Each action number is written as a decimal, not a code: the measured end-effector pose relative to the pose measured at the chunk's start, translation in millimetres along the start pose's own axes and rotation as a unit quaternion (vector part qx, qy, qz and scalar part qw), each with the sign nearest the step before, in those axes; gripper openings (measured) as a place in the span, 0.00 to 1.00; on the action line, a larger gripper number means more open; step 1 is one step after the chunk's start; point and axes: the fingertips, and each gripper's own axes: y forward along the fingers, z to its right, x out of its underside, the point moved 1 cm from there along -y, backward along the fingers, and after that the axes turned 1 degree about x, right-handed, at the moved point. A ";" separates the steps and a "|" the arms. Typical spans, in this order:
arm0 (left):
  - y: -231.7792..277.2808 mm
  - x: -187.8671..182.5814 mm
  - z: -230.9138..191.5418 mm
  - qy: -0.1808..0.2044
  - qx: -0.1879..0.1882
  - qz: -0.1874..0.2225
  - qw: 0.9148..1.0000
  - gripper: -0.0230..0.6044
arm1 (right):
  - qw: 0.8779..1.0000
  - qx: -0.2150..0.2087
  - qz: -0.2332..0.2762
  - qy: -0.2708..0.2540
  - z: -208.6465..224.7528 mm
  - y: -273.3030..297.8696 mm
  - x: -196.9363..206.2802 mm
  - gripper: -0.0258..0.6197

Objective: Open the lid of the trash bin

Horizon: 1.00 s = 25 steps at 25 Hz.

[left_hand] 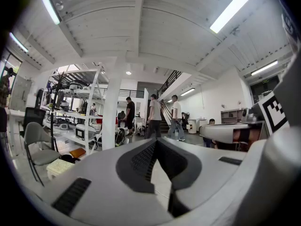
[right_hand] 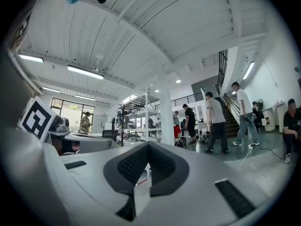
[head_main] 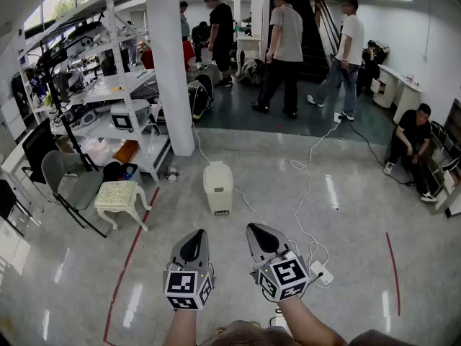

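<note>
The trash bin (head_main: 217, 187) is a small cream bin with its lid down, standing on the glossy floor ahead of me, just short of the pillar. In the head view both grippers hang low and well back from the bin, pointing toward it. The left gripper (head_main: 193, 237) sits slightly left of the bin's line and the right gripper (head_main: 261, 231) to its right. Each has its jaw tips together and holds nothing. In the gripper views, the left gripper (left_hand: 156, 142) and the right gripper (right_hand: 147, 146) show closed dark pads, and I cannot make out the bin in them.
A white pillar (head_main: 171, 63) rises behind the bin. A cushioned stool (head_main: 117, 195), a grey chair (head_main: 68, 182) and a loaded shelf rack (head_main: 108, 85) stand at left. A white cable (head_main: 310, 186) and power strip (head_main: 321, 273) lie at right. Several people stand beyond; one sits at far right (head_main: 412, 139).
</note>
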 end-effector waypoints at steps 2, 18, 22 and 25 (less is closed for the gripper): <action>1.4 -1.4 1.1 0.002 0.000 0.000 1.000 0.02 | 1.000 -0.004 0.001 0.003 0.6 0.7 -0.5 0.09; 10.1 6.1 8.7 0.005 -0.030 -0.004 1.000 0.02 | 0.999 -0.032 0.006 0.020 27.5 -11.5 2.0 0.09; 13.8 11.4 9.2 0.006 -0.034 -0.008 0.999 0.02 | 0.999 -0.036 0.002 0.023 32.4 -9.5 9.2 0.09; 24.2 9.7 3.5 0.010 -0.036 -0.008 0.999 0.02 | 0.999 -0.036 0.002 0.021 36.5 -0.9 10.4 0.09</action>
